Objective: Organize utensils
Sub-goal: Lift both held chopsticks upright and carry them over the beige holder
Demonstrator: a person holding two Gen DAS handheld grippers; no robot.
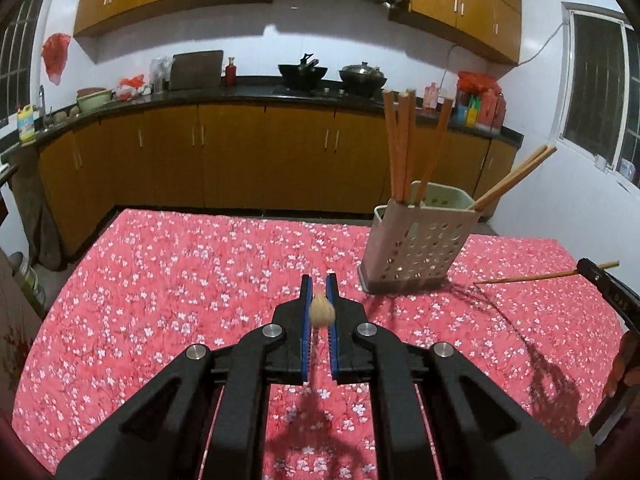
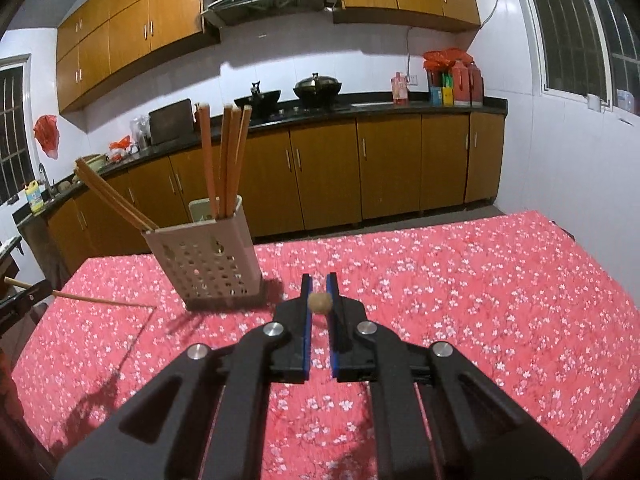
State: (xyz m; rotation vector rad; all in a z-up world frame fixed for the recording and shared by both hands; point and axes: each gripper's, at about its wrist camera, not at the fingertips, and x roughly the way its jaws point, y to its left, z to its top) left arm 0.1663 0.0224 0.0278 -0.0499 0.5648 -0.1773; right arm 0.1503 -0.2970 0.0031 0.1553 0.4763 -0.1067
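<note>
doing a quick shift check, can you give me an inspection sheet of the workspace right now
surface: table under a red floral cloth
job's things: perforated holder upright on the cloth, chopsticks standing in it; one chopstick in each gripper
clutter: nothing seen on the cloth
grippers: left gripper shut on a chopstick, seen end-on; right gripper shut on a chopstick, also end-on
cables: one wire up the far wall
surroundings: kitchen counter with a wok, a lidded pot, bottles
</note>
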